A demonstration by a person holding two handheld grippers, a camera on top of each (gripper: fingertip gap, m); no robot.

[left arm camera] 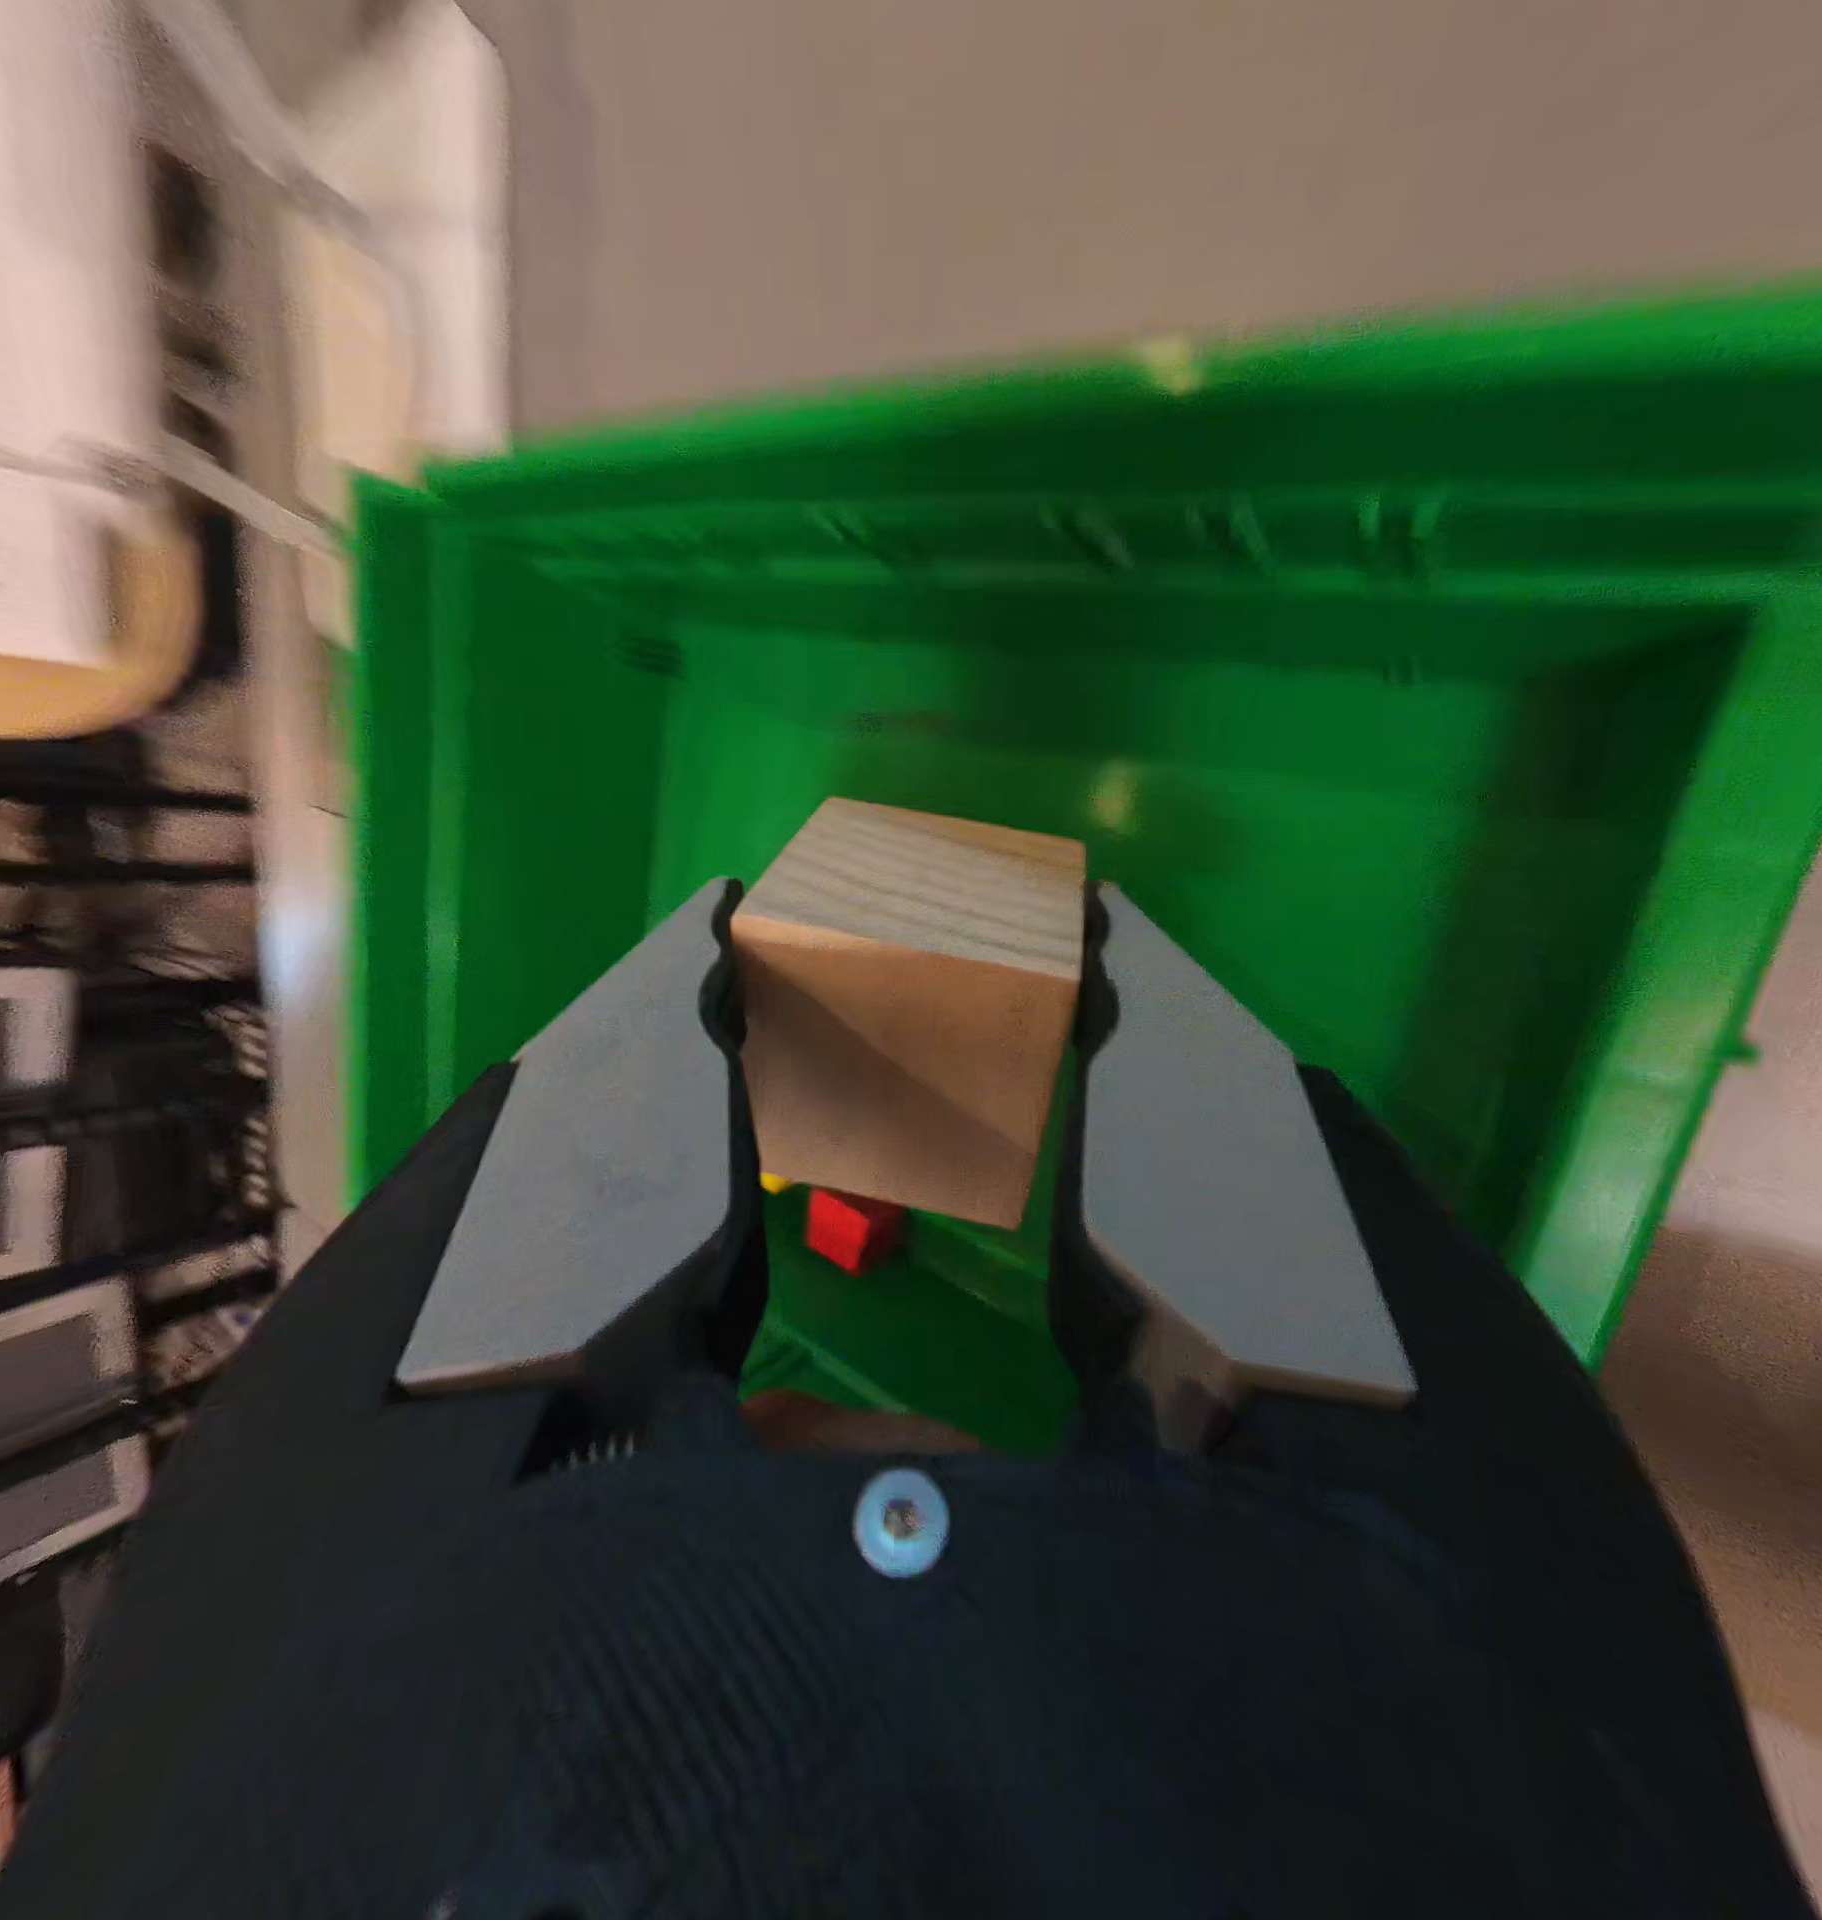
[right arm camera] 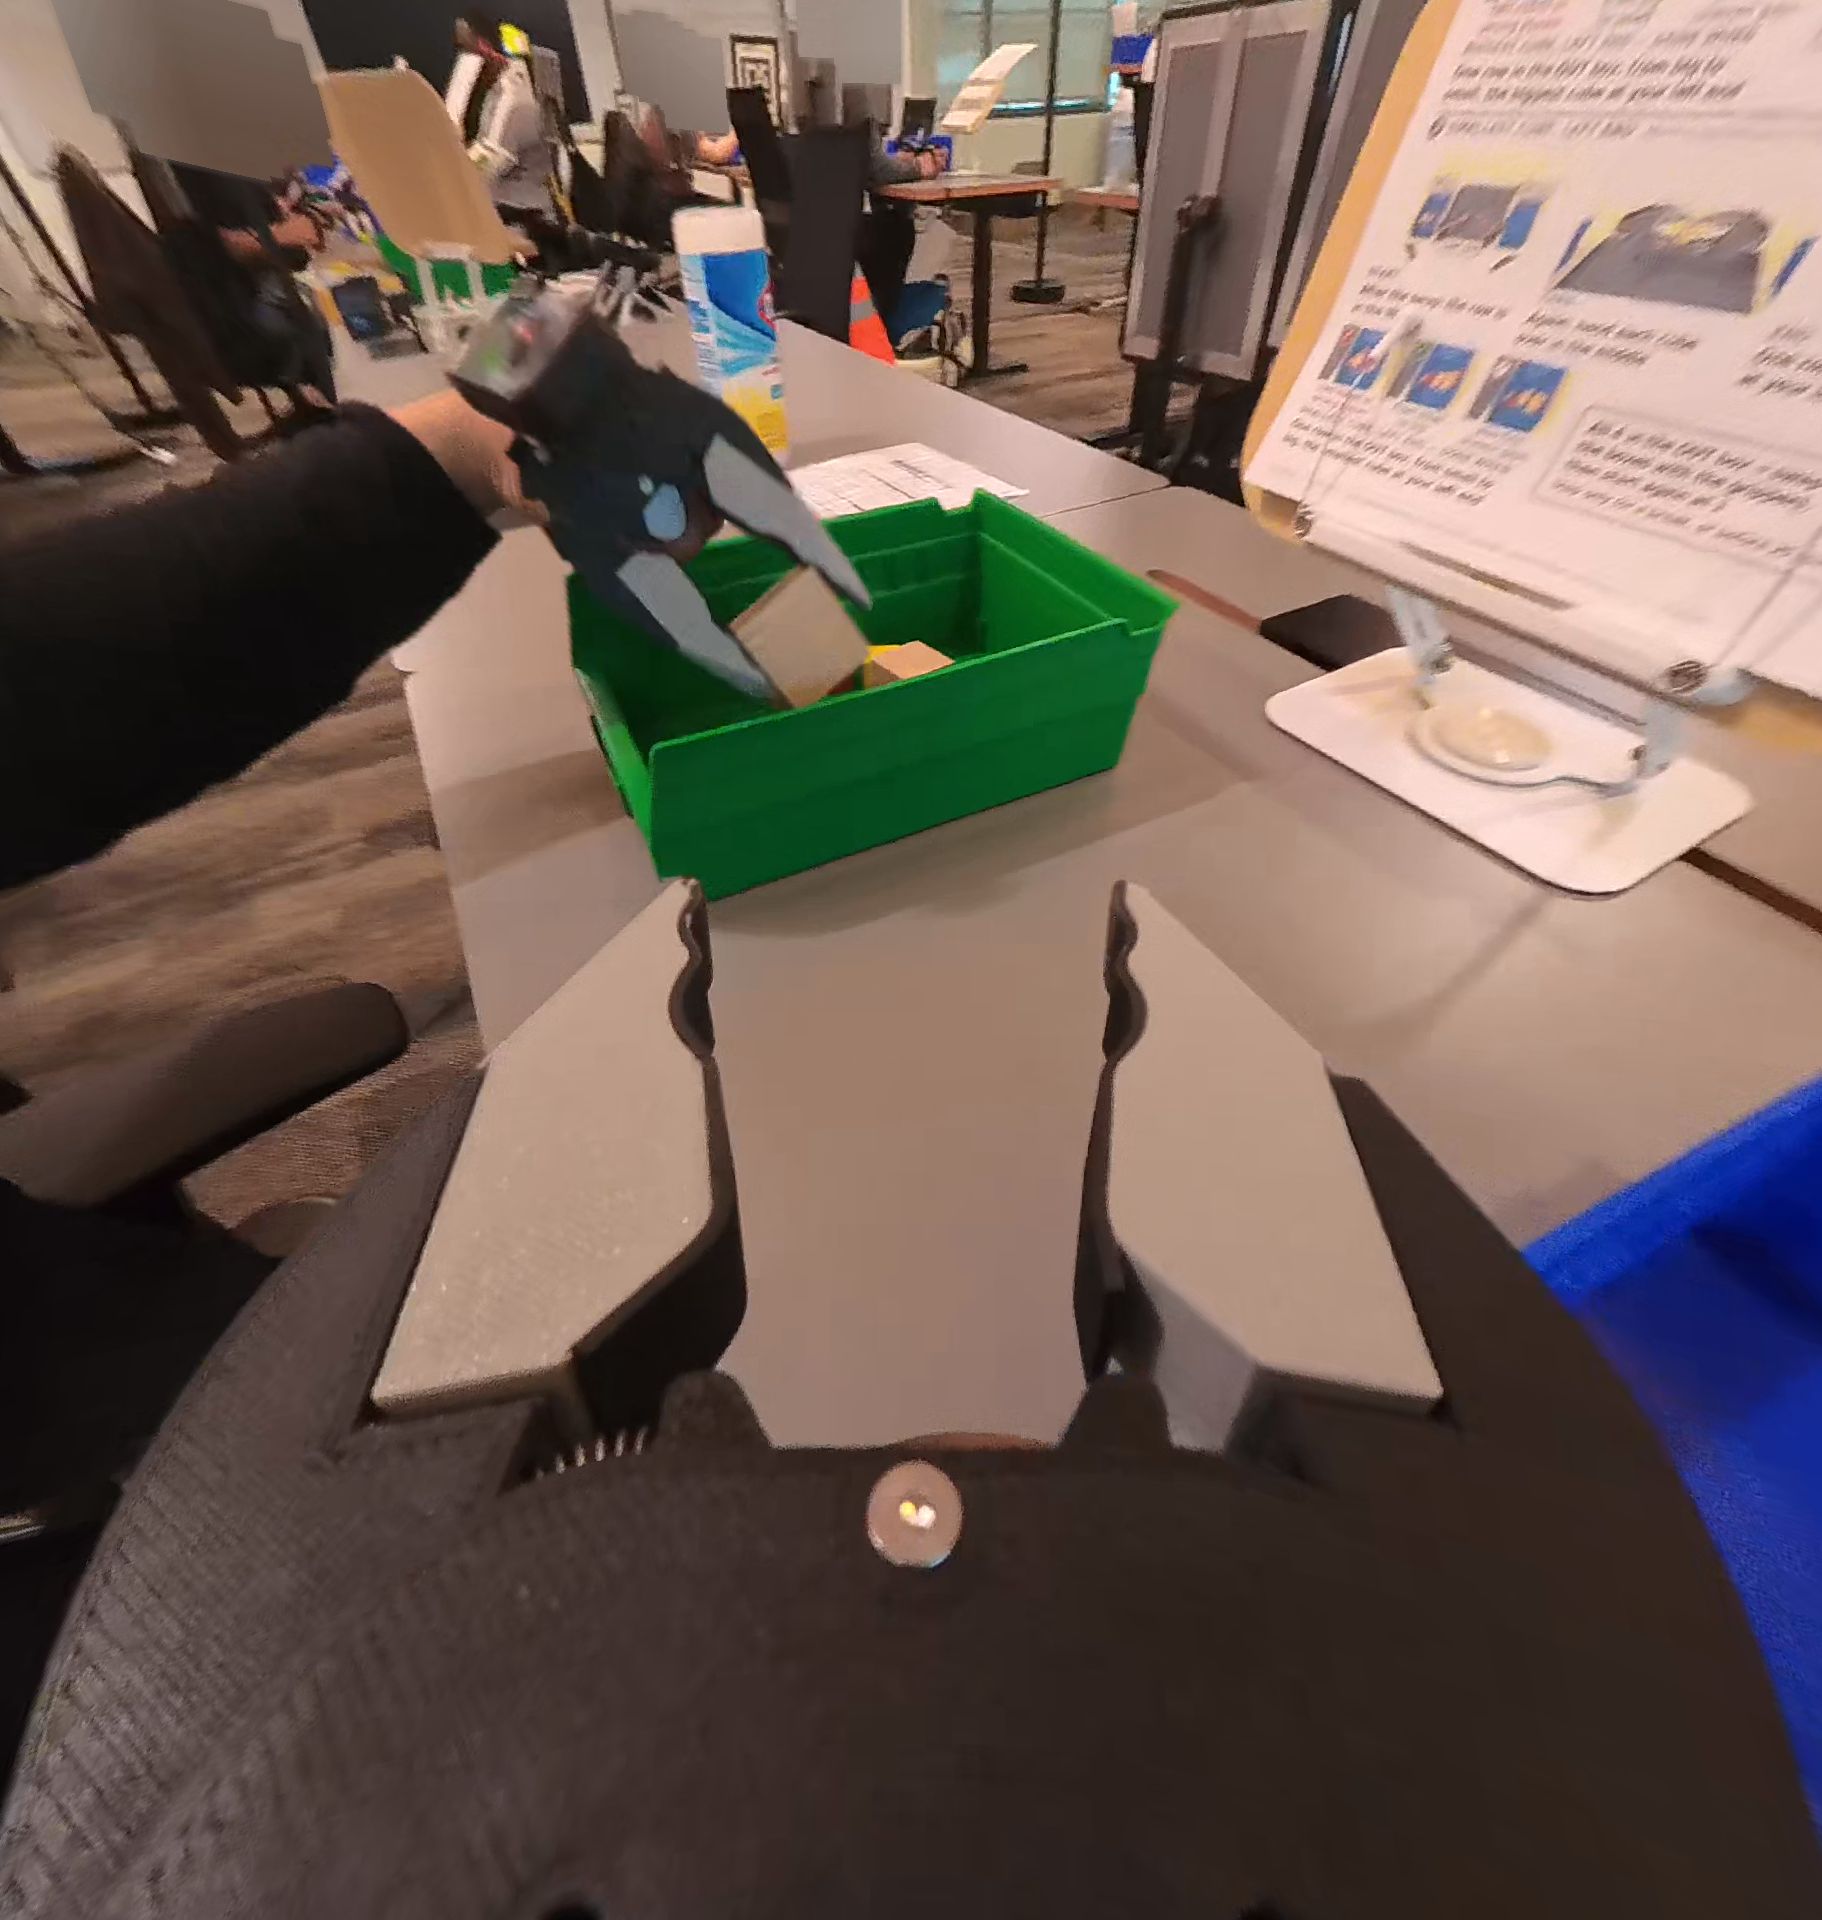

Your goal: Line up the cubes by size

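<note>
My left gripper (left arm camera: 909, 935) is shut on a large plain wooden cube (left arm camera: 902, 1029), with both pads pressed on its sides, and holds it over the green bin (left arm camera: 1406, 883). Below the cube a small red cube (left arm camera: 850, 1229) lies on the bin floor, with a bit of yellow beside it. In the right wrist view the left gripper (right arm camera: 819, 649) shows with the wooden cube (right arm camera: 798, 634) just above the green bin (right arm camera: 886, 769); a smaller wooden cube (right arm camera: 912, 661) lies inside. My right gripper (right arm camera: 907, 935) is open and empty over the grey table (right arm camera: 990, 1039).
A blue bin (right arm camera: 1738, 1299) edge is at the right. A white document stand (right arm camera: 1509, 769) with instruction sheets stands at the far right. A wipes canister (right arm camera: 735, 312) and paper lie behind the green bin. A person's sleeve (right arm camera: 159, 623) holds the left gripper.
</note>
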